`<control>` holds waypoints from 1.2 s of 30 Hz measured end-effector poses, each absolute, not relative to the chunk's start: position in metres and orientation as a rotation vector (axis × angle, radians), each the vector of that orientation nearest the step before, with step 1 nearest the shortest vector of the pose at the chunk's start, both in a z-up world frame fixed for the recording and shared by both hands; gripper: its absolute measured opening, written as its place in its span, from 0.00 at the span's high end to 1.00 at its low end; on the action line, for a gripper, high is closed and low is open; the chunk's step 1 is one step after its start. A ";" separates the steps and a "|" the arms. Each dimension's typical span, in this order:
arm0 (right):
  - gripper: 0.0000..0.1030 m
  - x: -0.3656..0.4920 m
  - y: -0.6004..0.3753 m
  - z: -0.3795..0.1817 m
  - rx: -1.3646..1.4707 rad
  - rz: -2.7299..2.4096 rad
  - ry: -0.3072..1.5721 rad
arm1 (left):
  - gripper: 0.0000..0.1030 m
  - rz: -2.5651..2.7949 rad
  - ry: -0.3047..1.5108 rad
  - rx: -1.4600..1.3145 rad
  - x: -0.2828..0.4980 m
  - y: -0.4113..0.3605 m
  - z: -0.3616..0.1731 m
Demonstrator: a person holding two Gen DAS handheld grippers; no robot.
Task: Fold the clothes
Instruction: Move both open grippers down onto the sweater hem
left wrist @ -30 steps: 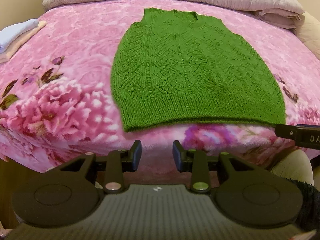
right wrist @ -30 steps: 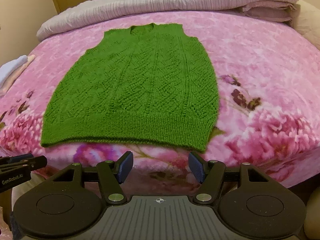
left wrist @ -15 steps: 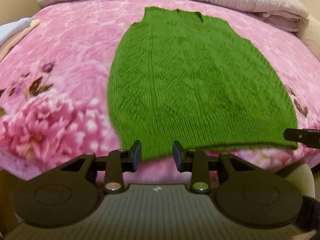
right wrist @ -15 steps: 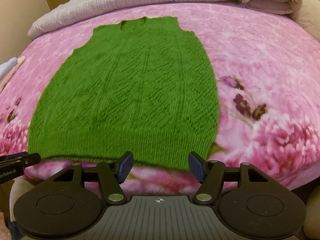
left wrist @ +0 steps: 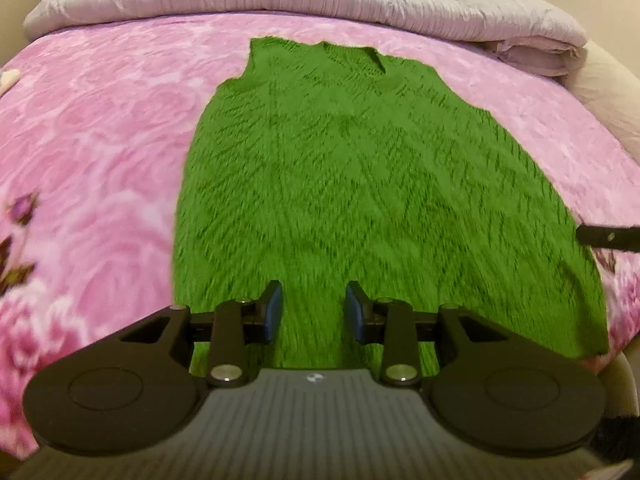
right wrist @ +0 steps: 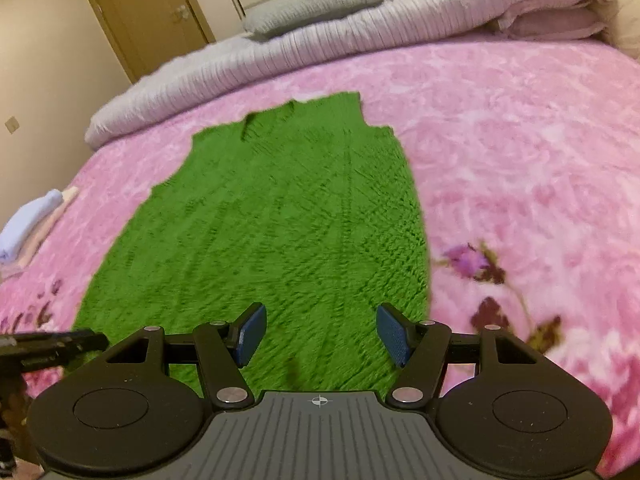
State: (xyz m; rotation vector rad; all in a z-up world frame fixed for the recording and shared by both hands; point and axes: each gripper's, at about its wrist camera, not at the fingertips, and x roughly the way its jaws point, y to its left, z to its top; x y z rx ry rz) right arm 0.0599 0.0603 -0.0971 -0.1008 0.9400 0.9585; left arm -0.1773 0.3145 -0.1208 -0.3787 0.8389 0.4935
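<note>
Both grippers advanced over knitted green vest (left wrist: 360,184).

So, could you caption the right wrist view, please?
Open right gripper over a green knitted vest lying flat on a pink floral blanket.

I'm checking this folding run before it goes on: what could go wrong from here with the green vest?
1. Both the left gripper and the right gripper are open over the green vest, with nothing gripped; closing off the hem may pinch only one knit layer.
2. The plush pink blanket lies directly beneath, so a deep pinch might catch it too.
3. Uneven lifts could skew the fold.
</note>
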 end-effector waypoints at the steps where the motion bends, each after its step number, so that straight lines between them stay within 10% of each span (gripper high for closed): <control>1: 0.38 0.065 0.063 -0.101 -0.104 0.962 0.946 | 0.71 0.488 0.836 -0.377 -0.173 0.319 -0.121; 30: 0.39 0.341 0.214 -0.138 0.001 1.312 0.990 | 0.67 0.343 0.673 -0.429 0.008 0.577 -0.139; 36: 0.54 0.394 0.267 -0.166 0.057 1.296 1.057 | 0.67 0.276 0.647 -0.604 0.049 0.629 -0.162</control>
